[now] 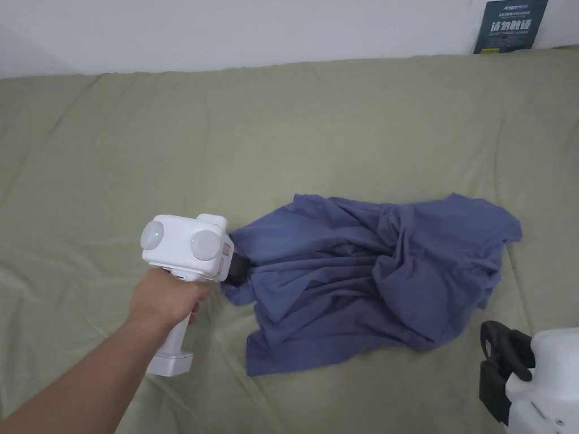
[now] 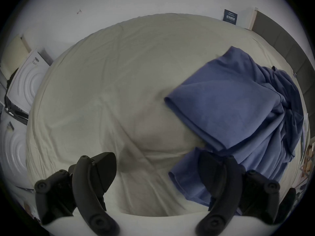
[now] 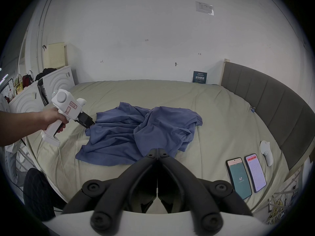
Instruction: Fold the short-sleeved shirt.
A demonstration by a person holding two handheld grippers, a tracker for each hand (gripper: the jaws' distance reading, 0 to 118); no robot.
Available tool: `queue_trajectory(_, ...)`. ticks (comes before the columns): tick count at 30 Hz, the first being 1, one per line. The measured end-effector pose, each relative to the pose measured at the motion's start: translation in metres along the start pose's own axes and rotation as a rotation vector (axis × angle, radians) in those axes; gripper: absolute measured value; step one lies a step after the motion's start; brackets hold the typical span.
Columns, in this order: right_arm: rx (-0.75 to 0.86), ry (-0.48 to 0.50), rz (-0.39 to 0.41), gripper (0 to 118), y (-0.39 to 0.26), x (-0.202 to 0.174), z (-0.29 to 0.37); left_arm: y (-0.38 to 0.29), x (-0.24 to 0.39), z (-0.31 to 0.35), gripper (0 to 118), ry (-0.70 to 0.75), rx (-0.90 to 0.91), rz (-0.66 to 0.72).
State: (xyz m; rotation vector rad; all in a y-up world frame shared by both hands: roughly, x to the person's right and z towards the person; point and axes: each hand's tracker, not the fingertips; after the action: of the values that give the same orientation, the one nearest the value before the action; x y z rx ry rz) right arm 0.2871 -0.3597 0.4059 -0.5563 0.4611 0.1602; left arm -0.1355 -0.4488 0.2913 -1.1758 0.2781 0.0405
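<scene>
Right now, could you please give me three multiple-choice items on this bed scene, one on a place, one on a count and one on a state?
1. Where does the blue short-sleeved shirt lie?
A. crumpled on the olive bed sheet
B. hung over the grey headboard
C. on the floor

2. How many phones lie on the sheet beside the headboard?
A. one
B. two
C. four

3. How do the jaws of the left gripper stand?
A. wide apart, at the shirt's edge
C. pressed together on a sleeve
B. clamped on a phone

Answers: 1 A, the head view shows the shirt bunched on the sheet. 2 B, the right gripper view shows two phones side by side. 3 A, the left gripper view shows a wide gap of bare sheet between the jaws; the right gripper has its jaws together, holding nothing.
</scene>
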Motion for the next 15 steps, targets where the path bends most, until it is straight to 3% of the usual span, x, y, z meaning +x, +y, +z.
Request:
queue_trajectory(3, 0.007, 0.003, 0.0, 0, 0.0, -0.002, 0.0, 0.001, 0.01, 0.006, 29, -0.044, 0.001, -0.042)
queue_trajectory(5, 0.007, 0.011, -0.005, 0, 0.001, -0.003, 0.001, 0.005, 0.014, 0.006, 17, -0.045, -0.04, -0.029)
queue_trajectory(9, 0.009, 0.008, 0.008, 0, 0.003, -0.002, 0.005, 0.015, -0.012, 0.01, 7, -0.175, -0.06, 0.129)
queue_trajectory(15, 0.004, -0.015, 0.009, 0, 0.011, 0.017, -0.003, 0.012, -0.043, 0.042, 6, -0.319, 0.03, 0.25)
